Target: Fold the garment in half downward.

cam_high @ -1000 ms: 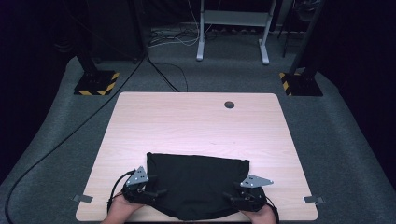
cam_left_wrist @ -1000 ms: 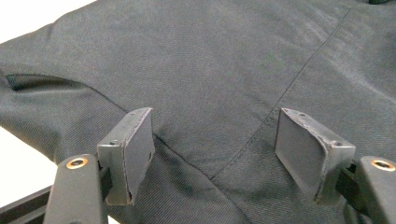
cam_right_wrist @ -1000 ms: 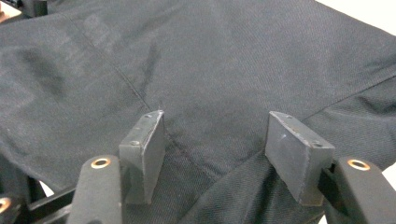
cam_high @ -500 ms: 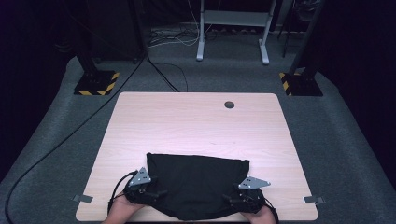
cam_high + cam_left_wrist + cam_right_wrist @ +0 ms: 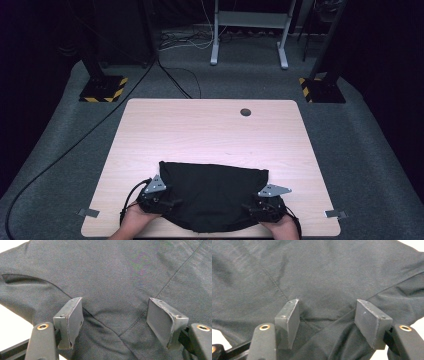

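As I lean in over the near edge of the bench (image 5: 210, 125), a black garment (image 5: 212, 192) lies spread flat at its 6 o'clock side, well apart from the small round hole (image 5: 245, 112) up at 12 o'clock. My left tool (image 5: 172, 202) sits at the cloth's 9 o'clock edge and my right tool (image 5: 247, 207) at its 3 o'clock edge, each pointing inward across the fabric. In the left gripper view, my left tool (image 5: 115, 315) stands with its jaws wide apart, the dark weave and a stitched seam (image 5: 170, 282) lying between and beneath them, the pads pressing on nothing. In the right gripper view, my right tool (image 5: 327, 315) likewise gapes, its jaws having just closed a touch, with a folded ridge of the garment (image 5: 317, 277) running between them but not pinched. Pale bench surface shows at the corners of both gripper views. Beyond the bench, grey carpet (image 5: 350, 130) carries a black cable (image 5: 75, 145) at 10 o'clock and two yellow-and-black striped stand bases (image 5: 102, 89).
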`<state>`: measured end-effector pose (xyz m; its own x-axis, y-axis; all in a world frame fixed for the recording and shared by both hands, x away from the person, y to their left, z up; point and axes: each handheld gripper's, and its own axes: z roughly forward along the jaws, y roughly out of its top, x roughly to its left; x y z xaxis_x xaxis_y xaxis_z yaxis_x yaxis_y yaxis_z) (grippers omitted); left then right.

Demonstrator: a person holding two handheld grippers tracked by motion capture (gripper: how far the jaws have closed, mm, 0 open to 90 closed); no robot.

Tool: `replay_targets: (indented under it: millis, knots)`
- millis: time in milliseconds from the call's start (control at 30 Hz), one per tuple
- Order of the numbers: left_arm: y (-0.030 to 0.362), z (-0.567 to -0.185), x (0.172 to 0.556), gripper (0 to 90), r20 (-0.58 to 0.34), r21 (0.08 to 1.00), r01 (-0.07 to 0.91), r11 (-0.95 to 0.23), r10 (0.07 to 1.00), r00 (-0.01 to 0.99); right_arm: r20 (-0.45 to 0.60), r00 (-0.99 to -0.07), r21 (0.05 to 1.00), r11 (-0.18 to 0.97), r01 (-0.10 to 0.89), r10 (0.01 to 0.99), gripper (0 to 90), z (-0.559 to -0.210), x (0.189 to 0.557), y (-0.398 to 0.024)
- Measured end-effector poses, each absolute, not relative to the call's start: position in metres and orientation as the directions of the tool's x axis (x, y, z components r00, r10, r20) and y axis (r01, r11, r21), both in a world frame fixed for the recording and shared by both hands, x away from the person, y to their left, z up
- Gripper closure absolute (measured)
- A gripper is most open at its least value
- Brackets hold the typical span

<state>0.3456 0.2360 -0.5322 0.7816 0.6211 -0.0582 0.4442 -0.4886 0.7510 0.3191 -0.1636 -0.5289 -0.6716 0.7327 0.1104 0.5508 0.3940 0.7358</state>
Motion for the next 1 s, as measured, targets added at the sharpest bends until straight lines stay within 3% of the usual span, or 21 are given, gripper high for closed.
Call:
replay_targets:
  millis: [1000]
  knots:
    - [0.199, -0.532, 0.37, 29.4, -0.046, 0.751, 0.452, -0.482, 0.644, 0.764, 0.035, -0.596, 0.713, 0.398, 0.577, 0.802, 37.7, -0.525, 0.355, -0.19]
